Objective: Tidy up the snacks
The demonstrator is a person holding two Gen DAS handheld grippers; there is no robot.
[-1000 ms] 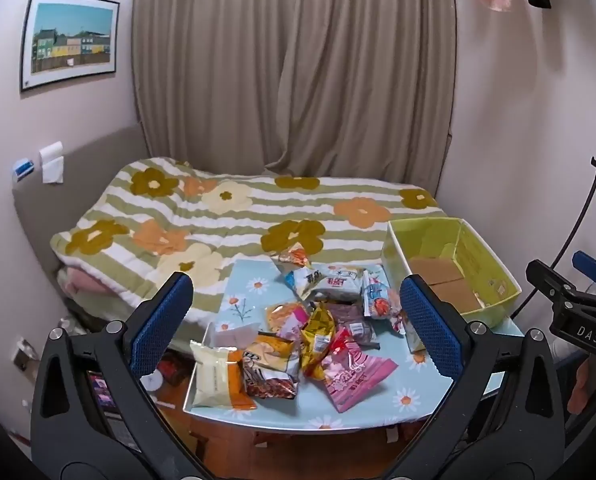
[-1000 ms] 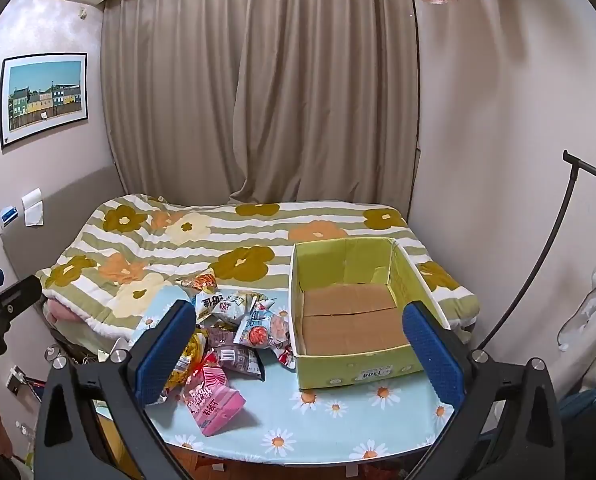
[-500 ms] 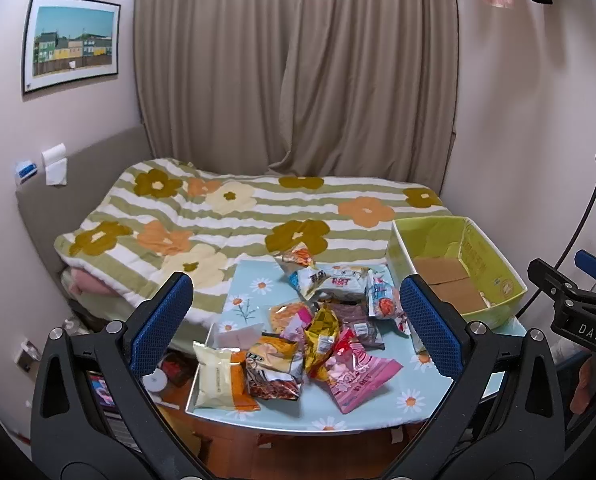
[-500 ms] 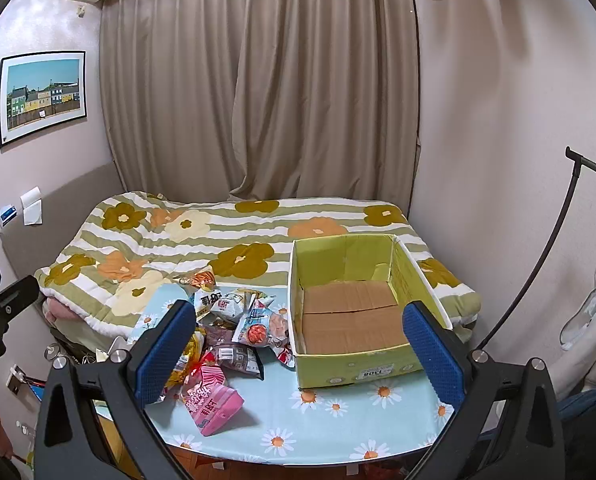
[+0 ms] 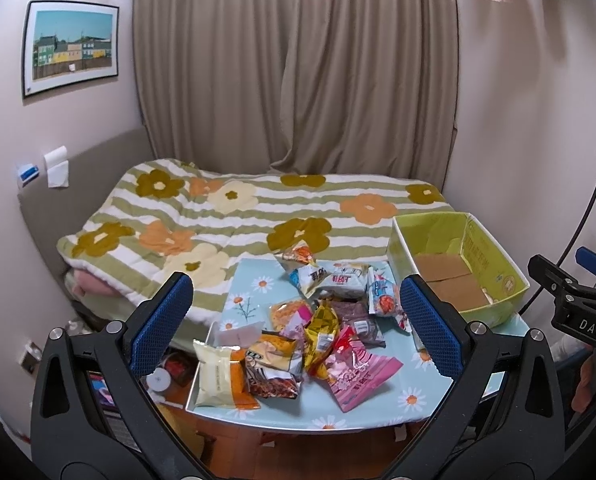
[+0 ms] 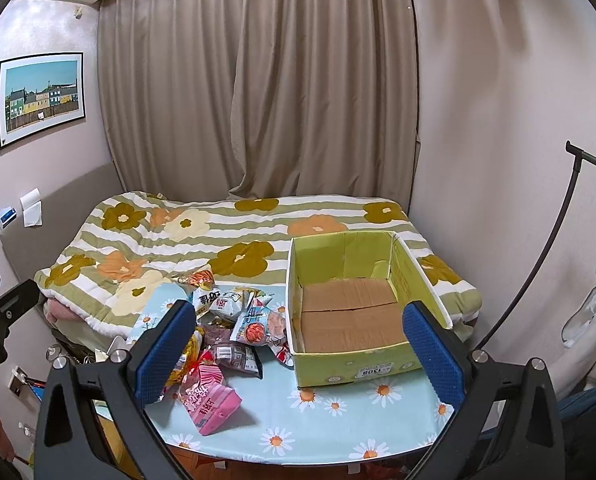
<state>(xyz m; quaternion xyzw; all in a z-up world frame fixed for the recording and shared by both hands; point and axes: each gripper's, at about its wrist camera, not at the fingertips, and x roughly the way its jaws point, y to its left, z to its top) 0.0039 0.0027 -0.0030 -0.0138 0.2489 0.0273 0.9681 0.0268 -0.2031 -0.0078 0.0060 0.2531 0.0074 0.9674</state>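
Bed (image 5: pixel 258 208) with flowered quilt fills the back, curtain (image 5: pixel 298 80) behind it. Tabletop (image 6: pixel 337 432) with daisy cloth sits against the bed. Green box (image 6: pixel 353 364) stands on its right side, empty, cardboard floor bare. Snack pile (image 5: pixel 317 328) lies loose left of the box, none inside yet. Since a second ago both views have drawn slightly back and up; nothing on the tabletop has shifted, so sorting hasn't started. Left tool (image 5: pixel 294 324) wide, holding nothing, above the pile. Right tool (image 6: pixel 298 348) wide, holding nothing, facing the box. Pink packet (image 6: pixel 208 400) nearest the front edge. Packets overlap, so single picks look awkward.
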